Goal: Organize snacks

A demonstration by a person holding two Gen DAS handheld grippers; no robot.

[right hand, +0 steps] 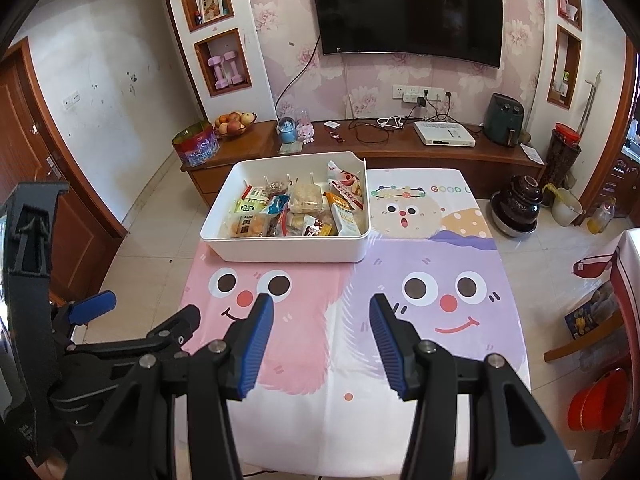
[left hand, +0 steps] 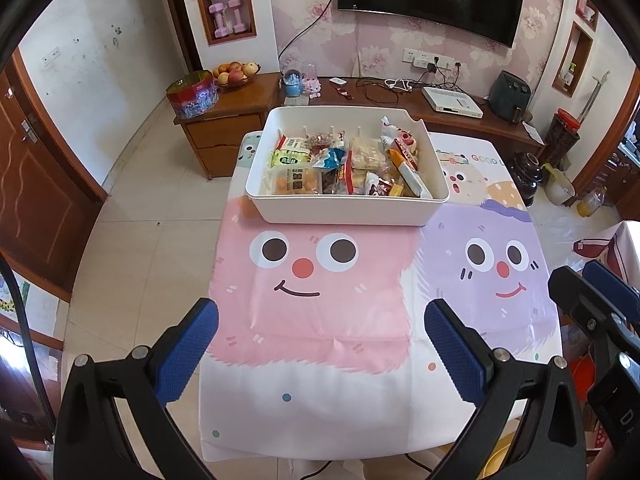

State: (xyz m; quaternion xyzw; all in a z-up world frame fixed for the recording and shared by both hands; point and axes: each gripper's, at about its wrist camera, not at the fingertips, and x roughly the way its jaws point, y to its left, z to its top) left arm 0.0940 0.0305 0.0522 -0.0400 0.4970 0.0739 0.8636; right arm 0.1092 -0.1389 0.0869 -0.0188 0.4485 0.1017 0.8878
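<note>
Left gripper (left hand: 321,322) hovering over near end of table, blue pads (left hand: 182,354) spread wide, nothing between them; pointing toward pink cartoon face (left hand: 303,266) on tablecloth (left hand: 320,400); right gripper (right hand: 321,318) hanging alongside, blue pads (right hand: 256,346) also held wide apart, gripping nothing, aiming at seam between pink face and purple face (right hand: 446,300); both tools sitting well short of the box.

White plastic box (left hand: 348,210) resting on far half of table, over upper edge of pink face, well apart from both grippers; snacks (left hand: 348,166) lying packed inside it, filling floor of the box in rows; orange-printed pack (left hand: 294,182) lying at near left corner, green-and-white pack (left hand: 290,156) behind it, clear bags of pale biscuits (left hand: 366,156) sitting mid-box, white long pack (left hand: 414,178) leaning along right wall, pink-and-white bag (left hand: 396,136) standing at far right corner; exact kinds of smaller wrappers too small for telling.

Beyond table: low wooden cabinet (right hand: 400,148) running along wall; fruit bowl (right hand: 234,124) and shiny round tin (right hand: 196,146) sitting at its left end; white set-top unit (right hand: 444,134) and dark green appliance (right hand: 503,118) sitting toward right; television (right hand: 406,12) hanging above; pink dumbbells (right hand: 224,70) standing in wall niche.
</note>
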